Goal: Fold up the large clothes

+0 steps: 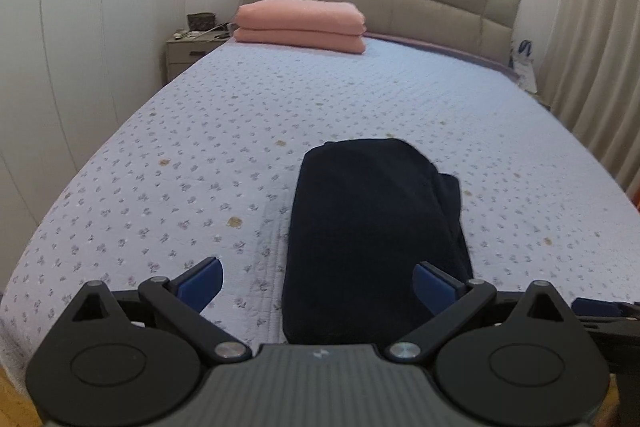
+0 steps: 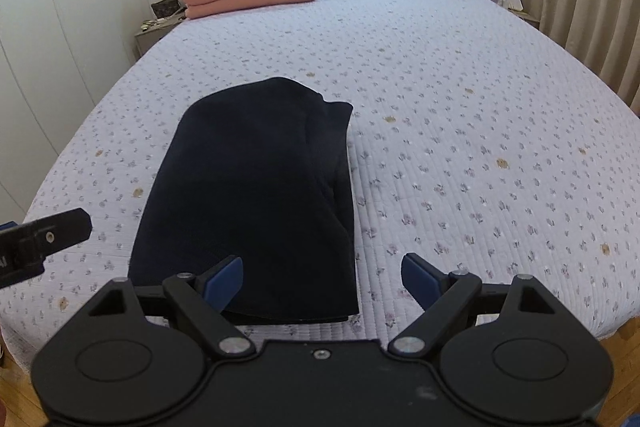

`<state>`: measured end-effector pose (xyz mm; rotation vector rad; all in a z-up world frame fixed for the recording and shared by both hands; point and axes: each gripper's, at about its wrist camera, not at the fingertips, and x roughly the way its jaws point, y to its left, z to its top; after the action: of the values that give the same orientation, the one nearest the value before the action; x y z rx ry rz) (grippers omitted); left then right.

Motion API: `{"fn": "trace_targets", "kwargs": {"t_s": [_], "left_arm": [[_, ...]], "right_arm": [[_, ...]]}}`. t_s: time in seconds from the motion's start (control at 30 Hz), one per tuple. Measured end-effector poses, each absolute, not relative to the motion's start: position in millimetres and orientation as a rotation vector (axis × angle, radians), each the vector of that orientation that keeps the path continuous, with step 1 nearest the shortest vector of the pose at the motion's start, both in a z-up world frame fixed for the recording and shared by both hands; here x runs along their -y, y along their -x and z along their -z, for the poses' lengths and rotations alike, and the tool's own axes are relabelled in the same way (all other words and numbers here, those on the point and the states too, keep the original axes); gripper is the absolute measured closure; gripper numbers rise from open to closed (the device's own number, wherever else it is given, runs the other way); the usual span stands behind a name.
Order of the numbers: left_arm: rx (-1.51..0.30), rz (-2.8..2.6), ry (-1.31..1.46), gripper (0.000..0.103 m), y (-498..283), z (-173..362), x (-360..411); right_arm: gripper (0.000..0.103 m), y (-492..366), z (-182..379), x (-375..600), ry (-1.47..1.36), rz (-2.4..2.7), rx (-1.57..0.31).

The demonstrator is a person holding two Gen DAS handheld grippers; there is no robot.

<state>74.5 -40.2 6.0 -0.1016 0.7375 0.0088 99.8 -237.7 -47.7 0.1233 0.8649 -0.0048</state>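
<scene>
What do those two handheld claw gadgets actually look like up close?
Both look alike. The left gripper has two blue finger pads on black jointed links with silver pivot pins, round black discs at either side, and a ribbed grey body bearing a small pale mark. The right gripper has the same blue pads and black links, but its body is plain black with one small screw.

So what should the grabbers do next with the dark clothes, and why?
Probably bring the right gripper down to tuck in the uneven layer on the right side of the dark garment. Both grippers, left too, are open and holding nothing, and the garment already lies folded on the bed.
</scene>
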Motion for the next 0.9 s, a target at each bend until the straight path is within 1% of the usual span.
{"fn": "trace_targets", "kwargs": {"t_s": [0.27, 0.47, 0.9], "left_arm": [[-0.736, -0.124, 0.005, 0.0, -71.7, -13.9, 43.1], [-0.757, -0.073, 0.063, 0.0, -65.2, -20.7, 37.2], [-0.716, -0.056, 0.011, 0.0, -43.8, -39.1, 44.1]], "right_arm": [[0.001, -96.1, 48.1, 237.4, -0.101, -0.011, -0.865], [0.001, -88.0, 42.2, 236.6, -0.109, -0.021, -0.857], [0.001, -69.1, 27.8, 240.8, -0.139, -0.027, -0.833]]}}
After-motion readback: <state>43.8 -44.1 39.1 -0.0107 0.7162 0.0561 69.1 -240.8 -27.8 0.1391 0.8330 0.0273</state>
